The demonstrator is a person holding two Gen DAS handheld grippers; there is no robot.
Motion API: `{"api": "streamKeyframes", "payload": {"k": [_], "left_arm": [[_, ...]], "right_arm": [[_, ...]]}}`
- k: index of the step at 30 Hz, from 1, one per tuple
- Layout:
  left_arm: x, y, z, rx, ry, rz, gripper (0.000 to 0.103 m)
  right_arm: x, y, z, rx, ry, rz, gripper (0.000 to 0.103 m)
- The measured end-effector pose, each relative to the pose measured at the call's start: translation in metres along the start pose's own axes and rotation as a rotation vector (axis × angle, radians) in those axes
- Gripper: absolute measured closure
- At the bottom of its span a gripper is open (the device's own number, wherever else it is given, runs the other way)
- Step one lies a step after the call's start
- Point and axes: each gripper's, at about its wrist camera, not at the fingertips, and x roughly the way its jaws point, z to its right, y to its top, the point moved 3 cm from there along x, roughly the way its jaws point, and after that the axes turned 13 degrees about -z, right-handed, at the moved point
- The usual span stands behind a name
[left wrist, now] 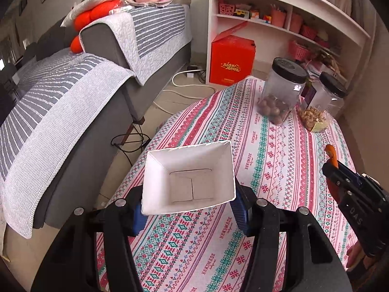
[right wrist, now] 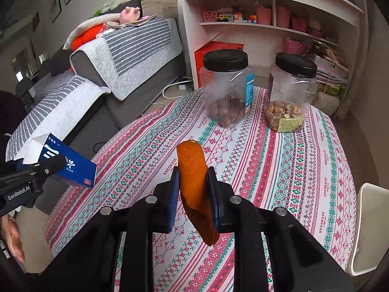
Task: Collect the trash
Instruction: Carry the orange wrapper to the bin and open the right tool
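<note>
My left gripper (left wrist: 188,209) is shut on an open cardboard box (left wrist: 189,177), white inside and empty, its mouth facing the camera, held above the table. In the right wrist view the same box (right wrist: 70,165) shows its blue printed outside at the left, in the left gripper (right wrist: 31,172). My right gripper (right wrist: 193,192) is shut on a strip of orange peel (right wrist: 194,185) that stands upright between the pads, above the table. In the left wrist view the right gripper (left wrist: 340,170) sits at the right edge with the peel's tip (left wrist: 331,152) showing.
A round table with a patterned pink and green cloth (right wrist: 267,170) holds two clear jars with black lids, one with nuts (right wrist: 227,87), one with mixed nuts (right wrist: 290,92). A grey sofa (left wrist: 73,102) stands left, a white shelf unit (left wrist: 279,24) behind, a white chair (right wrist: 372,228) right.
</note>
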Motion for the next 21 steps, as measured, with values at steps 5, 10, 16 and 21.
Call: {"api": "streamKeyframes", "payload": {"k": [5,10,16,21], "left_arm": [[-0.006,0.003,0.011,0.005,-0.01,0.023,0.047],[-0.009,0.004,0.025,0.013,-0.028,0.038,0.047],[-0.014,0.004,0.044,0.033,-0.05,0.056,0.047],[-0.017,0.006,0.056,0.039,-0.069,0.067,0.047]], "right_arm": [[-0.014,-0.001,0.008,0.009,-0.014,0.036,0.082],[-0.027,-0.001,0.022,0.025,-0.03,0.06,0.082],[-0.04,-0.002,0.038,0.052,-0.046,0.079,0.082],[-0.049,-0.003,0.051,0.075,-0.059,0.093,0.082]]}}
